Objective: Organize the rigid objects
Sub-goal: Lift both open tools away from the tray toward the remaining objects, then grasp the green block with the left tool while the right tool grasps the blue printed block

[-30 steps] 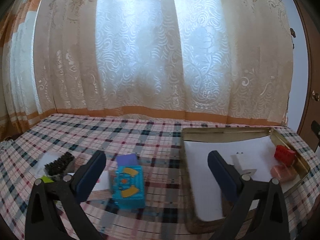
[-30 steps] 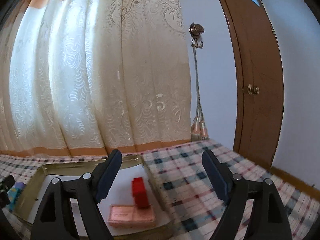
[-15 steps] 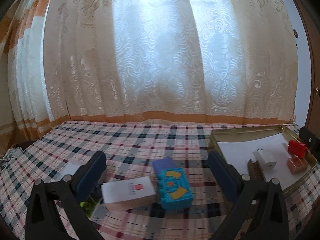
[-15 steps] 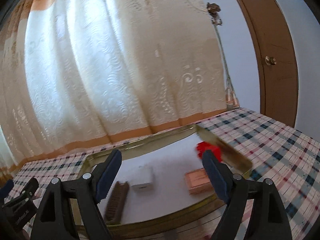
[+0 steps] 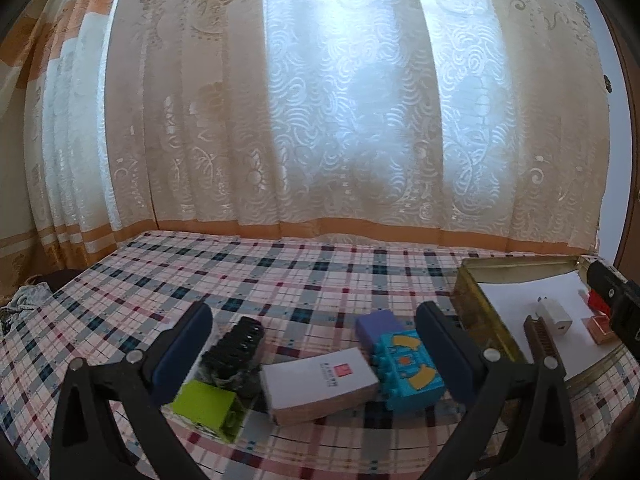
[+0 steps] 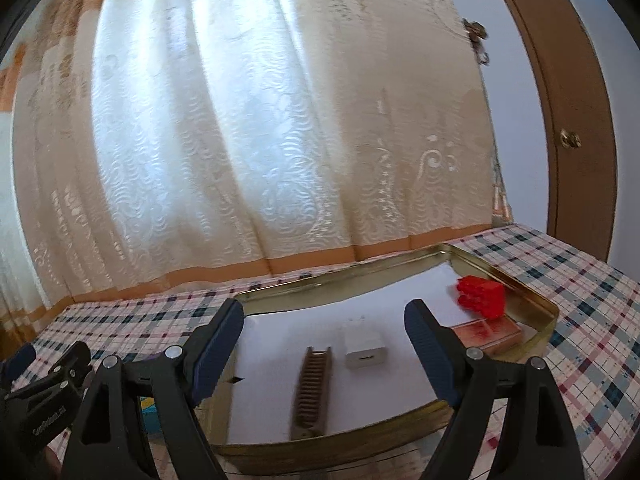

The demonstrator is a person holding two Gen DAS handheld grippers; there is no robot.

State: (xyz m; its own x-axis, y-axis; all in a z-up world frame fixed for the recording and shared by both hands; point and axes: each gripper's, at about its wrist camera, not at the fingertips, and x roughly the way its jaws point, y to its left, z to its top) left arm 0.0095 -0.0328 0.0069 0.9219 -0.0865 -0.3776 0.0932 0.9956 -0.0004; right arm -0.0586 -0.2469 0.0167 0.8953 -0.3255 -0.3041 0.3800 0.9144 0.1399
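In the left wrist view my left gripper [image 5: 310, 340] is open and empty above loose objects on the plaid cloth: a white box [image 5: 320, 380], a teal toy block [image 5: 408, 372], a purple block [image 5: 378, 324], a black brush [image 5: 236, 348] and a lime green block [image 5: 208, 402]. In the right wrist view my right gripper [image 6: 324, 344] is open and empty over the gold tray [image 6: 532, 300], which holds a brown comb [image 6: 314, 384], a white charger [image 6: 364, 348], a red block [image 6: 482, 294] and a pink box [image 6: 488, 332].
The gold tray [image 5: 476, 308] lies at the right in the left wrist view. A plaid cloth [image 5: 280, 276] covers the surface. Lace curtains [image 5: 320, 120] hang behind it. A wooden door [image 6: 568, 120] stands at the far right.
My left gripper has swung left, so the loose objects now lie between its fingers and the tray has slid right. My right gripper has swung left and now faces the tray's inside.
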